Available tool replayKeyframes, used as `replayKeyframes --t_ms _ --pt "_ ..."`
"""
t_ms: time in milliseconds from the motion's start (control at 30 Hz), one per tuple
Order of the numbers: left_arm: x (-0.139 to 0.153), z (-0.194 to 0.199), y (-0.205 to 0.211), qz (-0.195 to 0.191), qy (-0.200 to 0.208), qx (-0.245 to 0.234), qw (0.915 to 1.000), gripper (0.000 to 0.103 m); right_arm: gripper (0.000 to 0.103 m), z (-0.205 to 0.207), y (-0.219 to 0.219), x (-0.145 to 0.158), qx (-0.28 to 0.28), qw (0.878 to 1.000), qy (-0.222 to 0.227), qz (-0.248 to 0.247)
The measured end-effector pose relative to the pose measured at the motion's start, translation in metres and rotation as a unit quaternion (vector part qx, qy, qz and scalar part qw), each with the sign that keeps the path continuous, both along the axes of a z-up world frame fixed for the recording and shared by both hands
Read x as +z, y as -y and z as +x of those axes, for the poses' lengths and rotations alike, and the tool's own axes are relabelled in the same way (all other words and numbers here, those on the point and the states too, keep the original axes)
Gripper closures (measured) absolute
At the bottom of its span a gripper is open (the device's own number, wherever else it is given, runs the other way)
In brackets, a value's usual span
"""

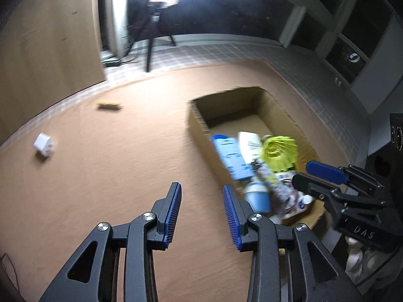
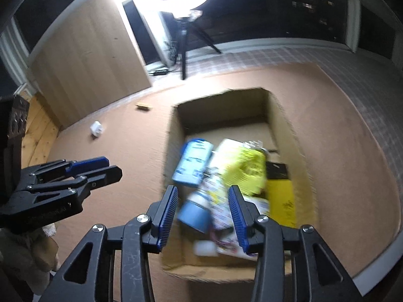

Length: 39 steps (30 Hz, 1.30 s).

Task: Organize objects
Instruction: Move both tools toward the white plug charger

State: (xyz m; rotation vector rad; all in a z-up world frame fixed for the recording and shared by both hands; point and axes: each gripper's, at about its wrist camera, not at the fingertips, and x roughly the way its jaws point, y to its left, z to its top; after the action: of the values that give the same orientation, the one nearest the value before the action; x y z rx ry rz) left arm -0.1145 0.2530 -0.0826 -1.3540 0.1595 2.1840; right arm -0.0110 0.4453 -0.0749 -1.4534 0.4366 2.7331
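An open cardboard box (image 2: 173,125) (image 1: 196,123) stands on the brown table. Inside lie a blue packet (image 2: 192,162) (image 1: 231,156), a yellow mesh item (image 2: 245,170) (image 1: 279,153), a blue-capped can (image 2: 195,212) (image 1: 258,196), a white bottle (image 1: 249,144) and a yellow-and-black carton (image 2: 280,196). My right gripper (image 2: 202,210) hangs open over the box's near end, nothing between its pads. My left gripper (image 1: 201,212) is open over bare table left of the box. On the table lie a small white cube (image 1: 43,145) (image 2: 97,128) and a small brown piece (image 1: 109,106) (image 2: 143,107).
A tall cardboard sheet (image 1: 45,45) (image 2: 88,63) leans at the table's far left. Behind it stand a tripod (image 2: 183,42) and a bright ring light. A checked cloth (image 1: 214,52) covers the table's far edge. Dark windows run along the back.
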Motion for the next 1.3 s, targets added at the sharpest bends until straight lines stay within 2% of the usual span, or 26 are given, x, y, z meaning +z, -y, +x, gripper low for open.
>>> replayKeyframes --t_ms 200,400,500,567,600,800,1033,1300 --pt "-0.003 -0.012 0.062 -0.003 0.005 0.047 0.9989 0.063 0.064 -0.039 0.032 0.011 0.039 0.999 -0.021 0.000" --pt "-0.011 -0.024 0.129 -0.015 0.009 0.100 0.9948 0.063 0.063 -0.096 0.064 0.014 0.070 0.997 -0.024 -0.001" --pt "-0.017 -0.028 0.159 -0.021 0.012 0.120 0.9924 0.059 0.062 -0.134 0.076 0.007 0.074 0.997 -0.014 -0.005" --pt "-0.021 -0.030 0.177 -0.020 0.013 0.134 0.9907 0.047 0.062 -0.155 0.082 -0.002 0.074 0.997 -0.003 -0.007" --pt "-0.022 -0.032 0.186 -0.021 0.013 0.142 0.9895 0.044 0.062 -0.163 0.085 -0.005 0.075 0.997 0.001 -0.009" --pt "-0.031 -0.053 0.231 -0.026 0.015 0.171 0.9847 0.043 0.062 -0.214 0.105 -0.034 0.079 0.996 0.025 -0.035" --pt "-0.047 -0.104 0.262 -0.003 0.011 0.196 0.9806 0.043 0.062 -0.257 0.146 -0.054 0.118 0.989 0.036 -0.081" --pt "-0.078 -0.162 0.267 0.022 0.021 0.191 0.9811 0.043 0.062 -0.280 0.206 -0.087 0.173 0.978 0.054 -0.105"
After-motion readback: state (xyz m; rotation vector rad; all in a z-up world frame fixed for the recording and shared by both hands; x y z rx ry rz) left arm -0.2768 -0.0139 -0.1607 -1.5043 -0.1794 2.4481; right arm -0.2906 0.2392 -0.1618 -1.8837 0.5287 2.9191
